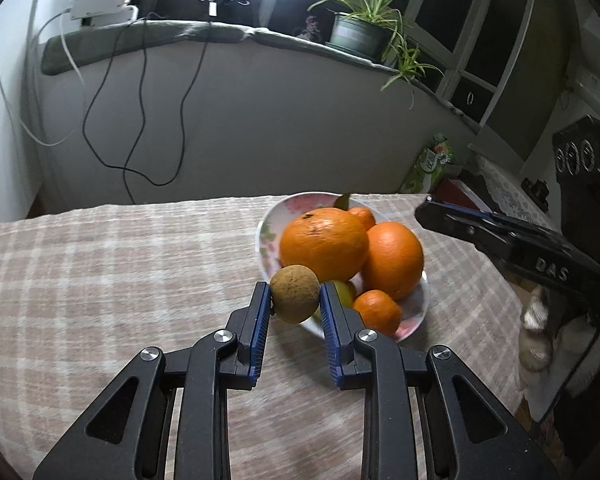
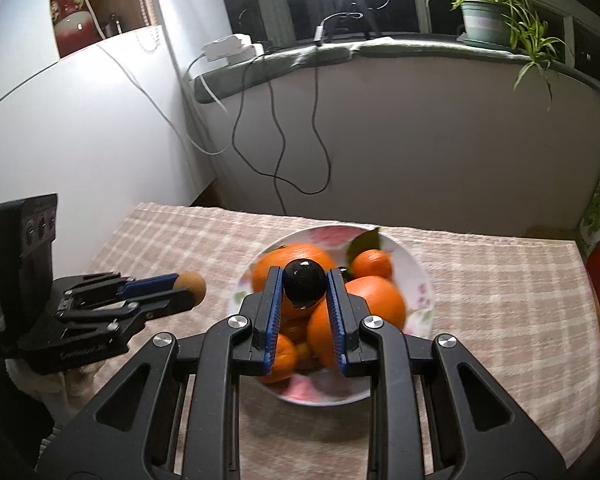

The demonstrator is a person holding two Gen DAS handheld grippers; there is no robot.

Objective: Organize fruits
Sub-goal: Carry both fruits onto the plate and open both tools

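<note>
While both grippers carry fruit, the plate [image 2: 416, 268] of oranges is the landmark everything is measured from. The right gripper [image 2: 302, 292] clamps a glossy dark round fruit [image 2: 305, 286] between its blue pads, held in the air directly above the plate's piled oranges [image 2: 374, 300]. The left gripper [image 1: 294, 300] pinches a rough brown round fruit [image 1: 294, 299] just at the plate's near-left rim, over the checked tablecloth [image 1: 120, 272] rather than over the bowl proper (in the right wrist view it sits clearly left of the plate, apart from it). Both fruits are near-spherical, so neither has a long axis or a pointing direction worth aligning; only position counts. The right hand's fruit is the nearer to the pile, already above it, and probably needs only a descent into a gap. The left one would have to travel rightward toward the plate first. Oranges stacked high could roll if nudged.
</note>
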